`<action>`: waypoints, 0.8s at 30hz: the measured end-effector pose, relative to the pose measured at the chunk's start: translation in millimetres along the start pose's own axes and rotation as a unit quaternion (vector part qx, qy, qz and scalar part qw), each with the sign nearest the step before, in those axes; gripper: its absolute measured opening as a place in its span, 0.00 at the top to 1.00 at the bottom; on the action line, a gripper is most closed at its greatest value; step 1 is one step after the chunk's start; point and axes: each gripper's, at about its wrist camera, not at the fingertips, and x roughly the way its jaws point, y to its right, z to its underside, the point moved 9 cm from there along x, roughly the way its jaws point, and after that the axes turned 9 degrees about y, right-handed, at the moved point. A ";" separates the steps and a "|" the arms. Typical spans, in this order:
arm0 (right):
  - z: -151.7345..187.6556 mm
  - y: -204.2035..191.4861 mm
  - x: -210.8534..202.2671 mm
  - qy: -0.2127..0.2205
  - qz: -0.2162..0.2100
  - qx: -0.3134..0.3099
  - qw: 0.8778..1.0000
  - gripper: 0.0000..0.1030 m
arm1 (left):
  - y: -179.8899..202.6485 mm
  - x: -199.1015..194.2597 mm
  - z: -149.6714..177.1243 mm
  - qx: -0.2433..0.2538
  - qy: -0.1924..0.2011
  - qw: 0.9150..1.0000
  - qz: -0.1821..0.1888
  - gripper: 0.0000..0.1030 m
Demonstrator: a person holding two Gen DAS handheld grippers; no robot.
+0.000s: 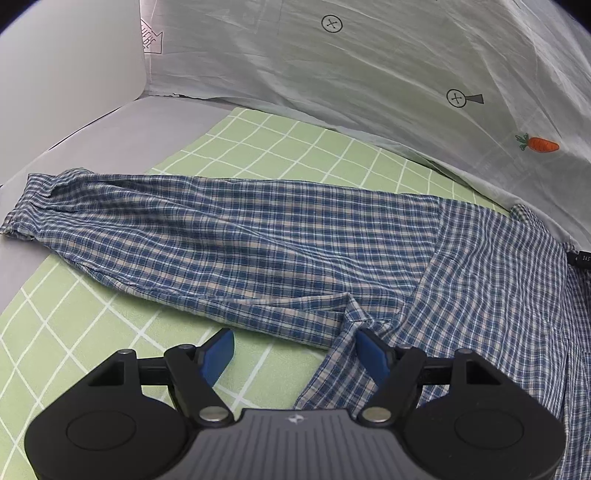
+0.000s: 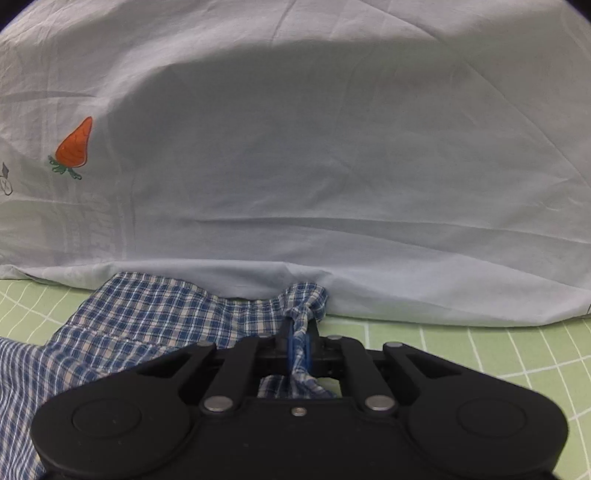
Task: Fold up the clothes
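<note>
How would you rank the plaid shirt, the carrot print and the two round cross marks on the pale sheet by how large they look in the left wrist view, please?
1. Plaid shirt, by far the largest.
2. Carrot print.
3. The two cross marks: alike in size, so unranked; fisheye bending makes it unsure.

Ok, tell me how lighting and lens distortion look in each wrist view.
Left wrist view: even light, sharp; the fisheye bends the green grid mat and darkens the corners. Right wrist view: dimmer and softer, a broad shadow on the pale sheet above the right gripper, which pinches the plaid shirt.
</note>
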 end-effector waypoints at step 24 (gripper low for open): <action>43.8 -62.6 -182.8 -0.041 0.068 0.042 0.996 0.01 | -263.0 11.5 -66.3 -0.204 0.031 0.964 -0.168 0.20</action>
